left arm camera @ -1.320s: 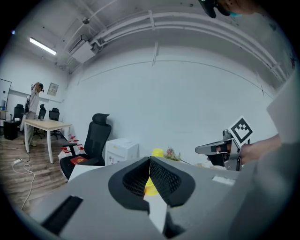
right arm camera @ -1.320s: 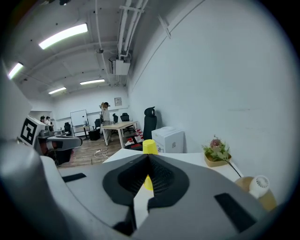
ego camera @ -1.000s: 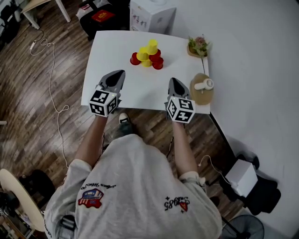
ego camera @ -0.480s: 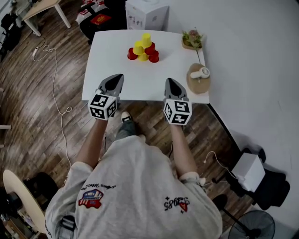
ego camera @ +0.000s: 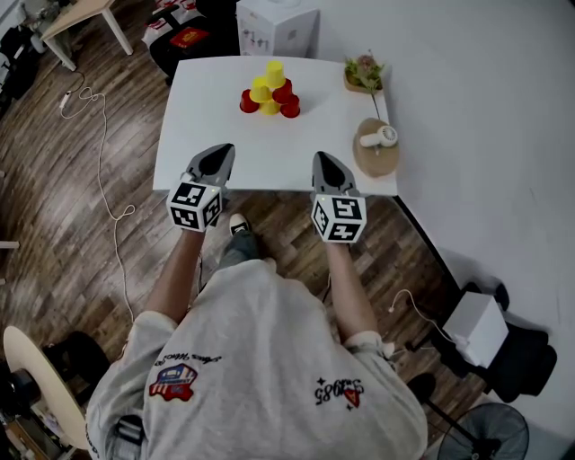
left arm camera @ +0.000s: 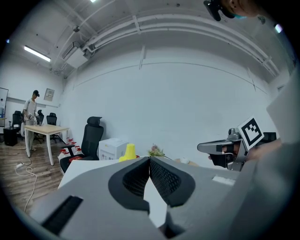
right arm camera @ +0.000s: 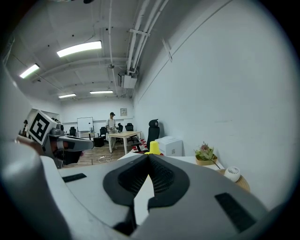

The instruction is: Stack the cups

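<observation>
At the near edge of a white rectangular table (ego camera: 207, 108), the left gripper (ego camera: 219, 153) and the right gripper (ego camera: 322, 162) hover side by side, both pointing toward the far side of the tabletop. In the left gripper view the two grey jaws meet at their tips with nothing between them. The right gripper view shows the same: jaws pressed together and empty. Each gripper carries a cube with black-and-white square markers (ego camera: 196, 204).

The red and yellow plastic cups (ego camera: 268, 92) stand piled as a small pyramid near the far edge of the table, a yellow cup uppermost, well apart from both grippers. Along the table's right side sit a small plant in a wooden bowl (ego camera: 363, 72) and a round wooden board (ego camera: 368, 162) bearing a small white round device (ego camera: 381, 137). A white box (ego camera: 277, 27) stands beyond the table.
</observation>
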